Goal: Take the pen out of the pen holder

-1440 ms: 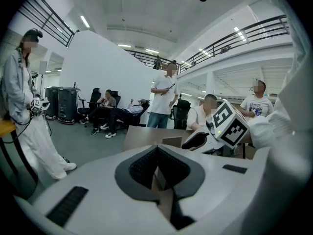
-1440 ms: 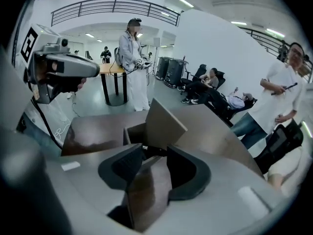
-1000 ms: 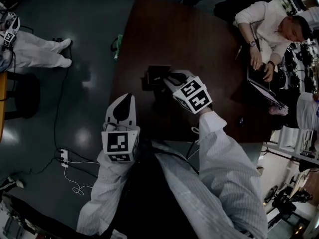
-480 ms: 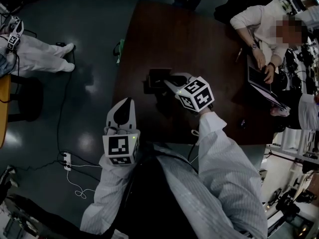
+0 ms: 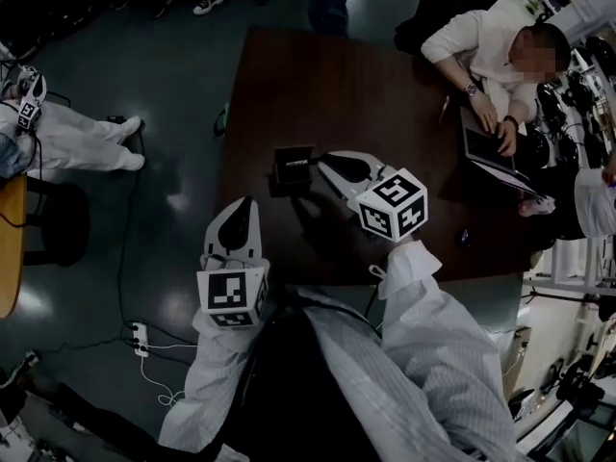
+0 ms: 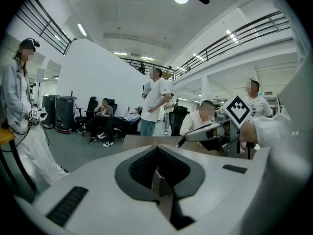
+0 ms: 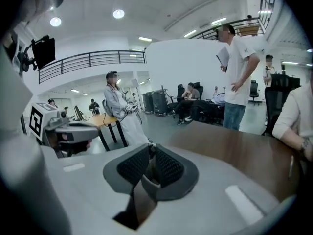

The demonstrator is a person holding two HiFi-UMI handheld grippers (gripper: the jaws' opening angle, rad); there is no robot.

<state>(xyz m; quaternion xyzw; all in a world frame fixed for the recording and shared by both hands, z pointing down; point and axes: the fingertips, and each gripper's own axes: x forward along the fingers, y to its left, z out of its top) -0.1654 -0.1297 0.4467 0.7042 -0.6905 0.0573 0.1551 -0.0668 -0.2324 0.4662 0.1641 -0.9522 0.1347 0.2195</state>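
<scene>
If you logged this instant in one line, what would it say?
right tongs: closing on slim dark pen, beside pen holder | left tongs: shut, empty | pen holder: on table

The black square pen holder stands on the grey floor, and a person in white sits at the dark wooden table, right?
No: the black square pen holder stands on the dark brown wooden table, not the grey floor. A person in white does sit there. The head view shows it.

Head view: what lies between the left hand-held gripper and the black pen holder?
Only bare dark brown table separates the left hand-held gripper from the black pen holder, in the head view.
</scene>
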